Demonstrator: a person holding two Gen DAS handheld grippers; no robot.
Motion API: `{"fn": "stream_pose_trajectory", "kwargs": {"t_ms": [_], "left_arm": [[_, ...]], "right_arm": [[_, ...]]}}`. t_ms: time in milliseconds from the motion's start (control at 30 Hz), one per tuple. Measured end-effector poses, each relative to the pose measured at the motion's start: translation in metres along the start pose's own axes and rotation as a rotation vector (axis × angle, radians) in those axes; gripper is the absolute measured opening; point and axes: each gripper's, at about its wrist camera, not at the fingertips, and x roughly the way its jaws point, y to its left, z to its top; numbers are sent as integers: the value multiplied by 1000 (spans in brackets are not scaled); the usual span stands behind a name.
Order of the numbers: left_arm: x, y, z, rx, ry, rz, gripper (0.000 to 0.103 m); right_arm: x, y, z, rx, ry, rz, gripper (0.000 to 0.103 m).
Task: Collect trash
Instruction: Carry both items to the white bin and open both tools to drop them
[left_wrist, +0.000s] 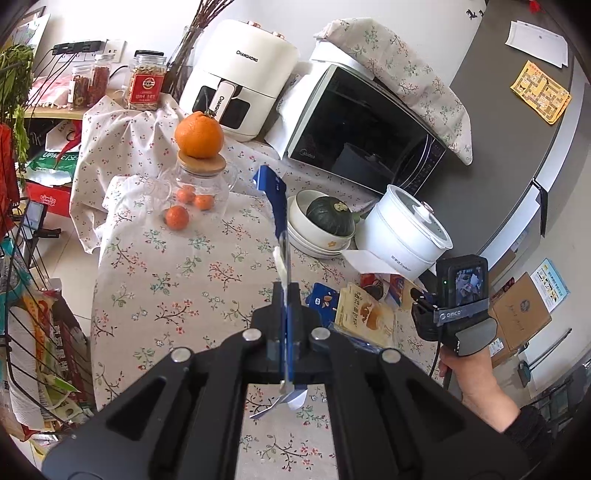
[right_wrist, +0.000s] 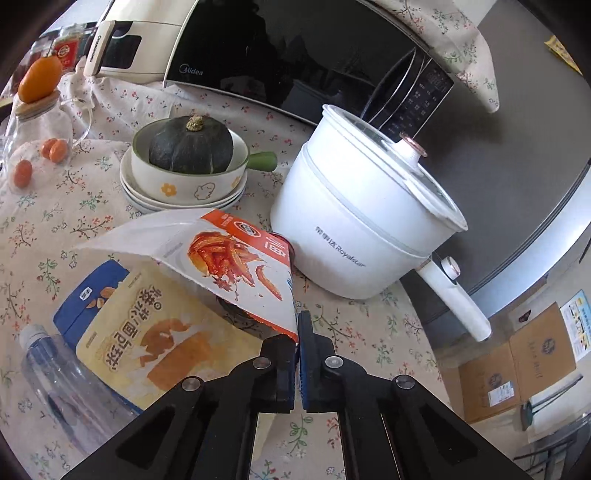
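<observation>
Pot (right_wrist: 354, 236) and pumpkin bowl (right_wrist: 184, 177) just behind 2 wrappers (right_wrist: 236, 258).

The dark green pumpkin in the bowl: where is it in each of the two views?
Left wrist view: the pumpkin sits right of centre, just left of the white pot.
Right wrist view: the pumpkin sits upper left of centre.
Shared landmark: the white pot, to the pumpkin's right in both.

A cream cloth with small red and green flower sprigs (right_wrist: 55, 206) covers the worktop. The pot (right_wrist: 347, 236) is white, the pumpkin (right_wrist: 184, 147) dark green, one wrapper (right_wrist: 236, 258) orange and white, another (right_wrist: 159, 332) yellow and blue.
</observation>
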Motion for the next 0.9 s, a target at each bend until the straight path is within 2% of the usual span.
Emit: {"fn": "stream_pose_trajectory", "kwargs": {"t_ms": [233,533,733,900], "left_arm": [[-14,-17,-4,21,-28,-46,0],[-32,-52,-8,87,-77,-144,0],[-28,-89,-29,151,-42,-203,0],[-21,-124,-52,213,-2,-250,0]], "right_arm": [[-66,-54,-16,117,-54,48,1],[-135,-110,-75,253,-60,105,1],[-154,-139,-127,360,-27,156,1],[-150,-166,-173,468,38,179,1]]}}
